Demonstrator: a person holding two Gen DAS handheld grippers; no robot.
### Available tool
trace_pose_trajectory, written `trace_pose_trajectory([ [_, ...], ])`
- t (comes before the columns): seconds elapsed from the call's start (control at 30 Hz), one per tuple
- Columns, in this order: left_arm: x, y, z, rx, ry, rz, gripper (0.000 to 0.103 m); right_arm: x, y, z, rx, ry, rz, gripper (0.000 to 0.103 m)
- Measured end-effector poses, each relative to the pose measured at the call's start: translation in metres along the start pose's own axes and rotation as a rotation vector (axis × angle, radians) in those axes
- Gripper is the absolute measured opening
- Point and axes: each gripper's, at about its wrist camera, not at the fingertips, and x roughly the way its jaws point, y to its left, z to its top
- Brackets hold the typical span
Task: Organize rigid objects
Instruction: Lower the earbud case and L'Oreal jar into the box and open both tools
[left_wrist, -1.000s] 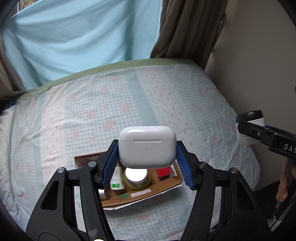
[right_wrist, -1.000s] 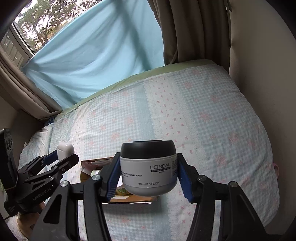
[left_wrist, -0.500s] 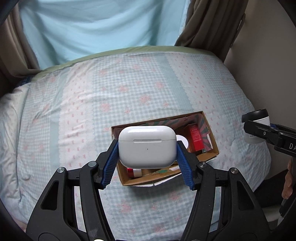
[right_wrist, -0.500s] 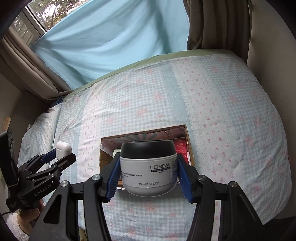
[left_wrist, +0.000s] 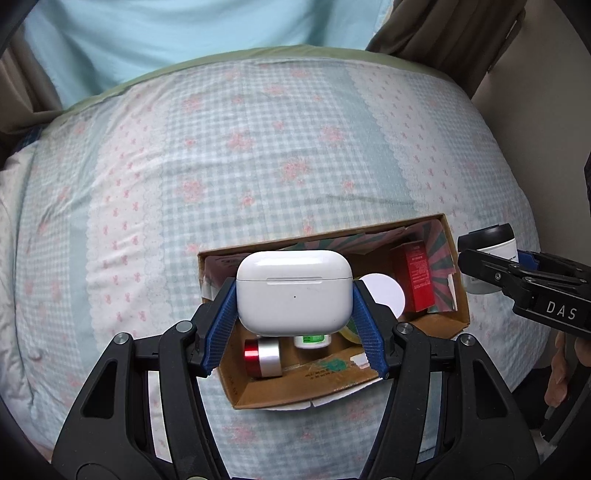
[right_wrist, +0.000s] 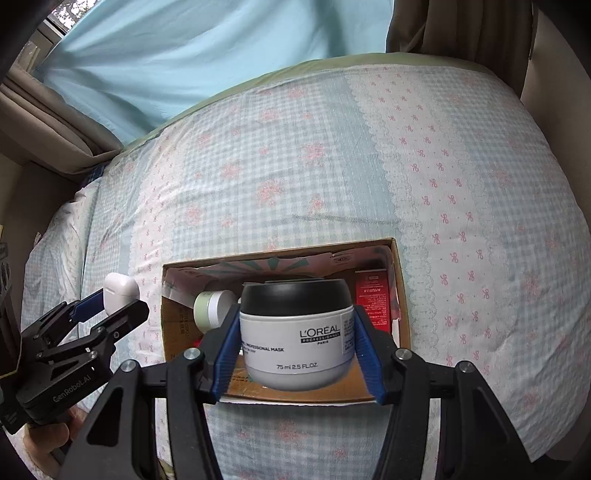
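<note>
My left gripper (left_wrist: 293, 314) is shut on a white earbud case (left_wrist: 293, 291), held over the open cardboard box (left_wrist: 306, 391) on the bed. My right gripper (right_wrist: 295, 332) is shut on a grey jar with a black lid (right_wrist: 295, 332), also above the box (right_wrist: 400, 295). In the left wrist view the jar (left_wrist: 487, 245) and right gripper show at the right edge, beside the box's right wall. In the right wrist view the earbud case (right_wrist: 120, 290) and left gripper show just left of the box. Inside the box lie a red carton (left_wrist: 415, 277), a red-and-silver tin (left_wrist: 262, 358) and a white round lid (left_wrist: 382, 293).
The box rests on a checked, flowered bedspread (left_wrist: 258, 166) that falls away at the near edge. A light blue curtain (left_wrist: 184, 33) and brown drapes (left_wrist: 461, 33) hang behind the bed. A wall stands close on the right. A person's hand (left_wrist: 561, 373) grips the right handle.
Both grippers have come down and forward with their loads, tipping more steeply. The box, earlier low and partly hidden, now shows larger beneath the earbud case and the jar.
</note>
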Motion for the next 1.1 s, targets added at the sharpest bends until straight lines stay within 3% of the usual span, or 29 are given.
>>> trace_pose_trajectory([
  [0.33,0.095,-0.017,0.020,0.061,0.189,-0.011,0.057,0.077,-0.017,0.026,0.026,0.142,-0.007,0.053],
  [0.7,0.129,-0.033,0.021,0.151,0.316,-0.030,0.058,0.120,-0.031,0.031,0.072,0.261,0.017,0.053],
  [0.73,0.126,-0.032,0.021,0.152,0.310,-0.018,0.080,0.121,-0.033,0.031,0.082,0.265,0.022,0.055],
  [0.77,0.121,-0.030,0.021,0.151,0.294,-0.014,0.094,0.120,-0.034,0.031,0.091,0.261,0.029,0.060],
  [0.8,0.115,-0.027,0.020,0.148,0.272,-0.015,0.103,0.118,-0.036,0.031,0.100,0.255,0.037,0.080],
  [0.83,0.110,-0.025,0.020,0.144,0.260,-0.018,0.103,0.116,-0.038,0.031,0.111,0.251,0.038,0.103],
  [1.1,0.081,-0.011,0.021,0.106,0.210,-0.017,0.103,0.100,-0.047,0.031,0.172,0.189,0.030,0.103],
])
